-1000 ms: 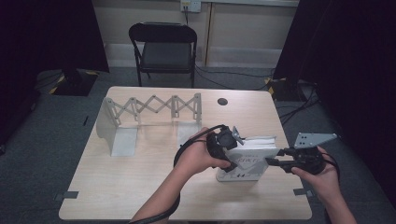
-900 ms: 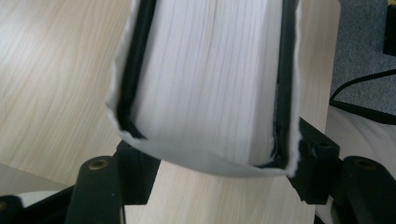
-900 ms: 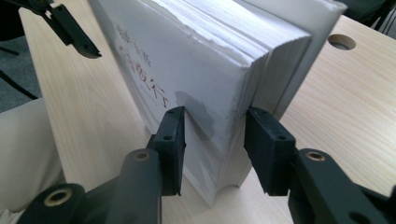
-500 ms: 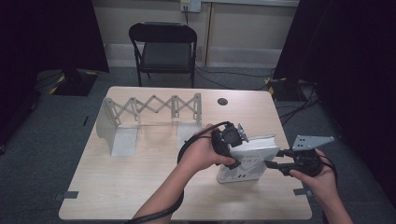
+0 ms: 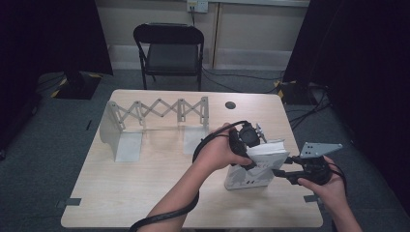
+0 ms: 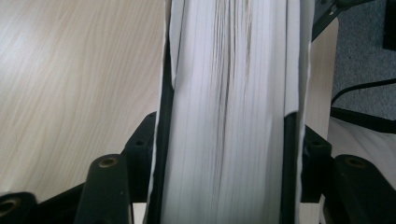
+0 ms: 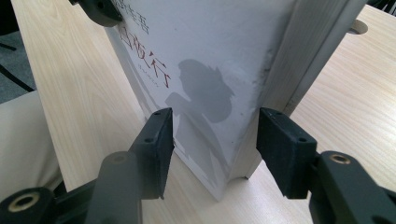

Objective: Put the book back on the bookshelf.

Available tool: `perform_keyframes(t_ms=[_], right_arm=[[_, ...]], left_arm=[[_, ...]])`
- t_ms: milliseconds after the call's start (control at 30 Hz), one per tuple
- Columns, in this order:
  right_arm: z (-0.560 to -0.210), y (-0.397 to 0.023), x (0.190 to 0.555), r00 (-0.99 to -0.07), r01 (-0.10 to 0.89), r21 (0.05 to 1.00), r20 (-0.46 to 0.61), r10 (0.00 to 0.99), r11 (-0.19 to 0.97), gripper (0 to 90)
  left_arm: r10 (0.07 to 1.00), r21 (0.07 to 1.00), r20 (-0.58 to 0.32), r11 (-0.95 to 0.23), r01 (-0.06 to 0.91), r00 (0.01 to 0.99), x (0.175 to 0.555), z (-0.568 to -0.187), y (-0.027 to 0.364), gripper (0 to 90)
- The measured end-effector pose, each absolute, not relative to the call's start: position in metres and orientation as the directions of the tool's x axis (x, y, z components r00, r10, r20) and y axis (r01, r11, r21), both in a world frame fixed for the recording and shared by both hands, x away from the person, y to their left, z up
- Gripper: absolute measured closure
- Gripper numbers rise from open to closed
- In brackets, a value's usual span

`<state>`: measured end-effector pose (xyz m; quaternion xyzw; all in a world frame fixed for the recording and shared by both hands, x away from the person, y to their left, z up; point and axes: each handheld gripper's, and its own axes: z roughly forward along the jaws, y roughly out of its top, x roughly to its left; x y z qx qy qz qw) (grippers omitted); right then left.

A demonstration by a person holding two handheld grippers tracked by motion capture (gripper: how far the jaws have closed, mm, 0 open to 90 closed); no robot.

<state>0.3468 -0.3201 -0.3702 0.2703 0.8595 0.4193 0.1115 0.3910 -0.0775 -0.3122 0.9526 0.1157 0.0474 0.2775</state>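
High cam looks down; both gripper cams close on book [image 5: 251, 166].

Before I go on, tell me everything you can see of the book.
The book is a thick white paperback with red print on its cover. It stands upright near the right front of the wooden table. The left claw clamps its top edge across the pages, jaws just closing. The right claw sits low at its corner, jaws just opening, pads off the cover.
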Motion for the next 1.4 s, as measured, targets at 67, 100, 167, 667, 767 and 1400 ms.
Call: perform_keyframes(t_ms=[67,100,167,667,767,1400], right_arm=[[-0.371,-0.32,0.347,-0.827,0.373,0.78,0.035,0.561,0.503,46.0],[-0.371,-0.32,0.347,-0.827,0.374,0.782,0.037,0.561,0.499,46.0],[-0.372,-0.32,0.347,-0.826,0.374,0.783,0.039,0.562,0.496,45.9],[-0.372,-0.32,0.348,-0.825,0.373,0.786,0.038,0.564,0.493,45.4],[-0.373,-0.32,0.347,-0.825,0.374,0.786,0.039,0.564,0.492,45.4],[-0.381,-0.318,0.347,-0.828,0.378,0.784,0.047,0.559,0.493,43.6]], left_arm=[[0.242,0.535,0.016,-0.822,0.196,0.97,0.393,-0.312,-0.081,40.2],[0.236,0.535,0.017,-0.823,0.19,0.972,0.394,-0.313,-0.083,40.2],[0.239,0.532,0.014,-0.824,0.195,0.971,0.395,-0.314,-0.086,40.1],[0.229,0.518,-0.011,-0.832,0.202,0.973,0.402,-0.315,-0.096,39.6],[0.218,0.511,-0.014,-0.837,0.194,0.976,0.402,-0.317,-0.099,39.8],[0.278,0.456,0.001,-0.855,0.247,0.961,0.387,-0.313,-0.093,52.3]])
